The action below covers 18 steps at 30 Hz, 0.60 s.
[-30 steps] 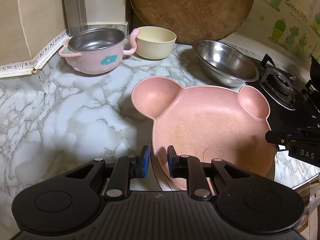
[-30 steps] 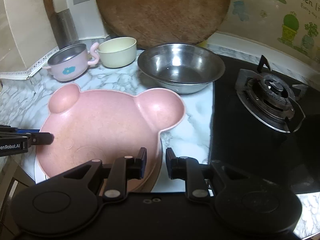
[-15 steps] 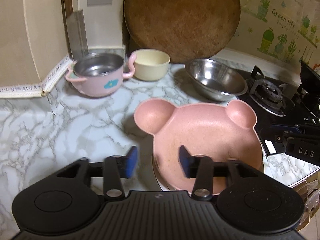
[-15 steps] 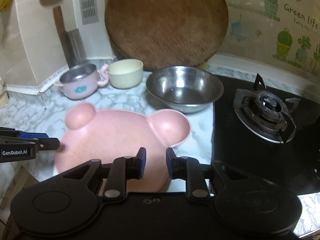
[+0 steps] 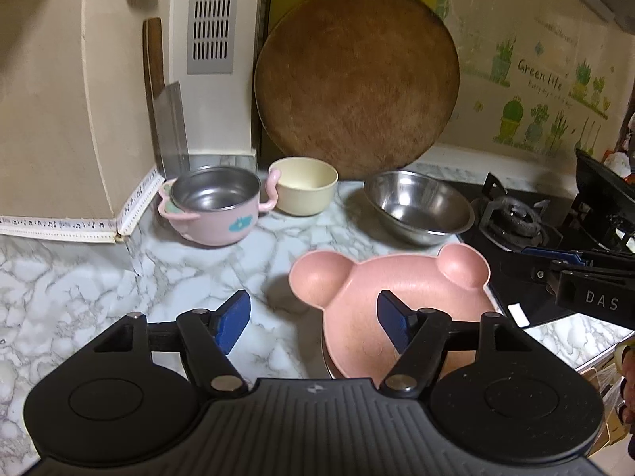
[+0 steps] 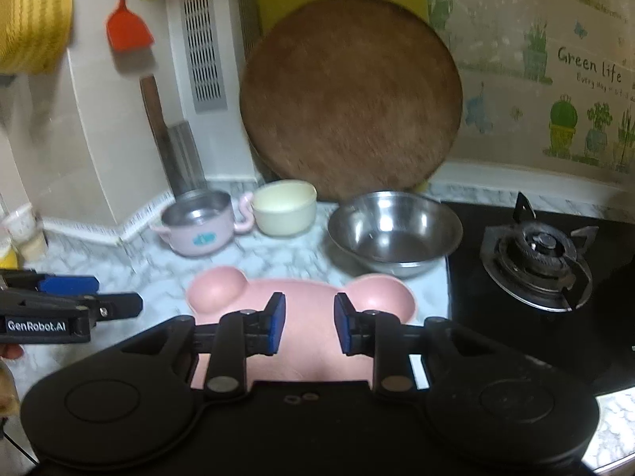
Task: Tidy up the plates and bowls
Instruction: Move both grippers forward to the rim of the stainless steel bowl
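The pink bear-shaped plate lies flat near the counter's front edge. My left gripper hovers above and behind its left side. Its jaws are opening wide, with nothing between the blue pads. My right gripper hangs over the plate's near middle. Its jaws are opening a little and grip nothing. At the back stand a pink two-handled steel-lined bowl, a cream bowl and a steel bowl. Each gripper shows in the other's view: the right gripper, the left gripper.
A round wooden board leans on the back wall behind the bowls. A cleaver stands in the left corner. The black gas stove with its burner fills the right side. A red spatula hangs on the wall.
Both grippers have risen and drawn back from the pink plate. The left jaws went from nearly shut to wide open. The right jaws parted slightly.
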Motion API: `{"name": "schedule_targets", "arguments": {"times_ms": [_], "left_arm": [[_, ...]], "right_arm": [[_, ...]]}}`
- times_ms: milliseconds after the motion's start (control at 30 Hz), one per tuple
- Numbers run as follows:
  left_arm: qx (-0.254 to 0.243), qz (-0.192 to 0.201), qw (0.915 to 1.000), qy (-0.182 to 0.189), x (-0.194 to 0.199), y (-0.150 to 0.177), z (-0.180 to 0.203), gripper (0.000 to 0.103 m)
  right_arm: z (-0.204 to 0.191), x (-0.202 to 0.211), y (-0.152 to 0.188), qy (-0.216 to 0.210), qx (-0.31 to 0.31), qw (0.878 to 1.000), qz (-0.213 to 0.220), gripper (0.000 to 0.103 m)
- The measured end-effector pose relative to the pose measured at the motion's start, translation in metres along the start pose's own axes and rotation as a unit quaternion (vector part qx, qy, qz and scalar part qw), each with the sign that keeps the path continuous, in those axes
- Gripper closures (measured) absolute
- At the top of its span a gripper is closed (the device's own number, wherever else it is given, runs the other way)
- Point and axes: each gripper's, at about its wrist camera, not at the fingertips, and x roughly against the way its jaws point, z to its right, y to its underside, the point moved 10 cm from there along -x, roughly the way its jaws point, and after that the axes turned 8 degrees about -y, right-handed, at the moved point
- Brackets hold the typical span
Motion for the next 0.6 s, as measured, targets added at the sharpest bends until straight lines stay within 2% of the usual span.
{"name": "schedule_targets", "arguments": {"times_ms": [100, 133, 233, 467, 600], "left_arm": [[0.0, 0.01, 0.9999, 0.005, 0.007, -0.003, -0.003, 0.026], [-0.001, 0.014, 0.9999, 0.006, 0.009, -0.004, -0.003, 0.026], [-0.005, 0.022, 0.9997, 0.01, 0.013, -0.007, -0.004, 0.026], [-0.017, 0.038, 0.9989, 0.02, 0.013, -0.02, 0.004, 0.024], [-0.018, 0.046, 0.9983, 0.029, 0.003, -0.035, 0.017, 0.004]], "right_arm": [[-0.01, 0.007, -0.007, -0.003, 0.011, 0.999, 0.03, 0.072], [-0.013, 0.009, -0.008, -0.003, 0.014, 0.999, 0.035, 0.061], [-0.021, 0.013, -0.012, -0.01, 0.022, 0.999, 0.043, 0.005], [-0.02, 0.014, -0.019, 0.028, 0.034, 0.998, 0.039, 0.0], [-0.006, 0.016, -0.026, 0.056, 0.052, 0.996, 0.037, 0.0]]}}
